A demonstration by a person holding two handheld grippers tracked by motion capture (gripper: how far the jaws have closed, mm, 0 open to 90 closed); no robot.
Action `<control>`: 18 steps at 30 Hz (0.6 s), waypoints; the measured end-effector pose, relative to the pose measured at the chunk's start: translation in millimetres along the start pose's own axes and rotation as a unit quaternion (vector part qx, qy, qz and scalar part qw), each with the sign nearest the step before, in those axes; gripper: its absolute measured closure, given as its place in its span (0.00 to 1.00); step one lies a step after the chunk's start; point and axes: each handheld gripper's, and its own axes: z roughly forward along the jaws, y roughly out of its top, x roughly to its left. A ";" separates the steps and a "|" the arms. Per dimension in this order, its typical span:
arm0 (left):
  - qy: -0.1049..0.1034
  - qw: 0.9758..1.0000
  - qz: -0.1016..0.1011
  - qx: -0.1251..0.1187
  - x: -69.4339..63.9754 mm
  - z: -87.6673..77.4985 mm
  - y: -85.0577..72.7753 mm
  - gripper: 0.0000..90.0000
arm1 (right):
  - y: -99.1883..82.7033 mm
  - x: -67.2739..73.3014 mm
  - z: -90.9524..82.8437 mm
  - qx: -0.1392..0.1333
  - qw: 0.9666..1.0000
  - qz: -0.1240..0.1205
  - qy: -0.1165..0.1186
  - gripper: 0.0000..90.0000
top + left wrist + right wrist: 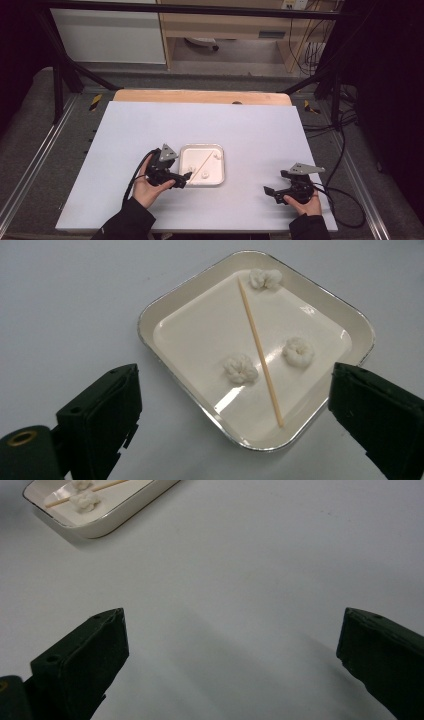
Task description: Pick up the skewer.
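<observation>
On the tray lie a skewer and three dough balls — none threaded yet; the left gripper hovers beside its near rim, jaws wide, empty — right gripper idle, likewise open

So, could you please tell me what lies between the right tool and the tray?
Nothing: in the high view, only bare white tabletop separates the right tool from the tray.

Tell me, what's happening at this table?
A person holds a hand-held gripper in each hand over a white table. The left hand-held gripper, jaws open and empty, sits at the edge of a small tray holding a wooden skewer and three white lumps. The right hand-held gripper rests apart, open.
</observation>
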 end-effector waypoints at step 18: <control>0.001 1.000 0.015 0.026 -24.0 42.5 23.3 0.43 | -0.3 0.6 1.1 0.002 1.000 -0.001 0.001 0.01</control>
